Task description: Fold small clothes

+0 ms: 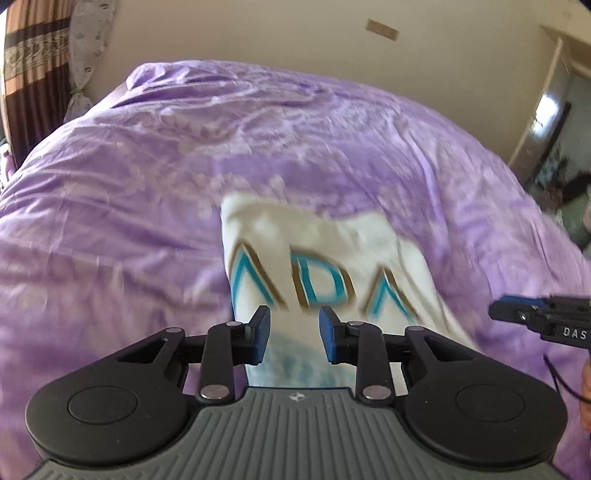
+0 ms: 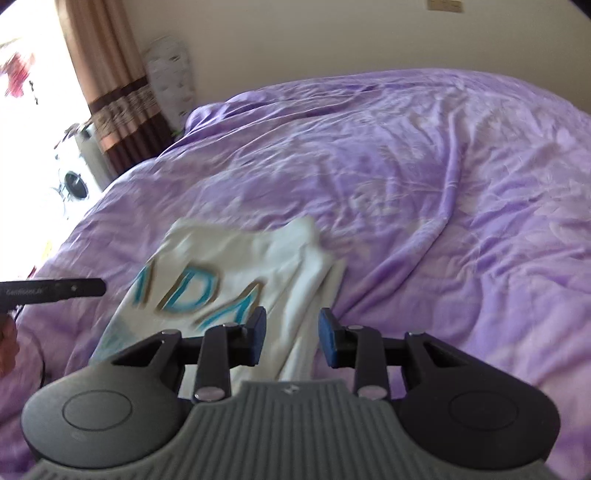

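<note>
Purple bedspread (image 1: pixel 147 184) bears folded white shirt (image 1: pixel 325 251).

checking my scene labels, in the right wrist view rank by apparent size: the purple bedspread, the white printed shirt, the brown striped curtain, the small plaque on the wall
1. Purple bedspread, by far the largest.
2. White printed shirt.
3. Brown striped curtain; farther away, so its rank against the shirt is unsure.
4. Small wall plaque, smallest.

A: Item, left gripper (image 1: pixel 293 334): how is it built?
B: Black linkage arms with silver pivot screws, blue pads, round black discs, a ribbed grey body bearing a small emblem.
A: And the right gripper (image 2: pixel 293 336)?
B: Built alike; white lettering is seen on its side, a thin dark cable beneath.
</note>
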Tool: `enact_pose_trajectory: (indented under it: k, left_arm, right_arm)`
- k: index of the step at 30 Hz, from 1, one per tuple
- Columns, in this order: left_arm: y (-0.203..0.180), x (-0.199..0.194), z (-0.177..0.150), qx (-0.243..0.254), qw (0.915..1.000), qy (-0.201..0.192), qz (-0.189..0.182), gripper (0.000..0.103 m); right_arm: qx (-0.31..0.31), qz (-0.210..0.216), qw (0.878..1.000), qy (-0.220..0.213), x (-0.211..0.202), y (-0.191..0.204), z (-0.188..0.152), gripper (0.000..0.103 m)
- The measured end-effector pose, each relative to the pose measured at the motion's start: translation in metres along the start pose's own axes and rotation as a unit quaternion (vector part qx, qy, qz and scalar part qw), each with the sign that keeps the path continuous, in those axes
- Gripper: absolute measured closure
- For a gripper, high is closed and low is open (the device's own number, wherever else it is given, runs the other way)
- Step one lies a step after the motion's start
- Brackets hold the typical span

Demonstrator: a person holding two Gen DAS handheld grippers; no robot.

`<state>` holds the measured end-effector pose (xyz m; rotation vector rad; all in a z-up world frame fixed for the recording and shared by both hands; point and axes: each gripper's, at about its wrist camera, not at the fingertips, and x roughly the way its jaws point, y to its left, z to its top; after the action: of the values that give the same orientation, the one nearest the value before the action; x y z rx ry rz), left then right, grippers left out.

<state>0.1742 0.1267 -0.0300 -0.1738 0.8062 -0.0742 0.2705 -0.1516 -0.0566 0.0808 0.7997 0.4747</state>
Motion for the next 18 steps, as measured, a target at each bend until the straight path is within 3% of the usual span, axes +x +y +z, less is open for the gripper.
enact_pose_trajectory:
  k: [8, 12, 18]
  left_arm:
    - [-0.013, -0.013, -0.053, -0.001, 0.9996, 0.027, 0.008, 0.079]
    - [-0.014, 0.004, -0.071, 0.006, 0.9976, 0.058, 0.038, 0.083]
    - [-0.001, 0.018, -0.082, -0.012, 0.9964, 0.075, 0.036, 0.084]
  right_arm:
    - [-0.092, -0.033, 0.995, 0.019, -0.023, 0.055, -0.067, 0.075]
    - [-0.104, -0.055, 0.993, 0.028, -0.019, 0.055, -0.090, 0.075]
    - [-0.080, -0.063, 0.993, 0.063, 0.007, 0.036, -0.105, 0.076]
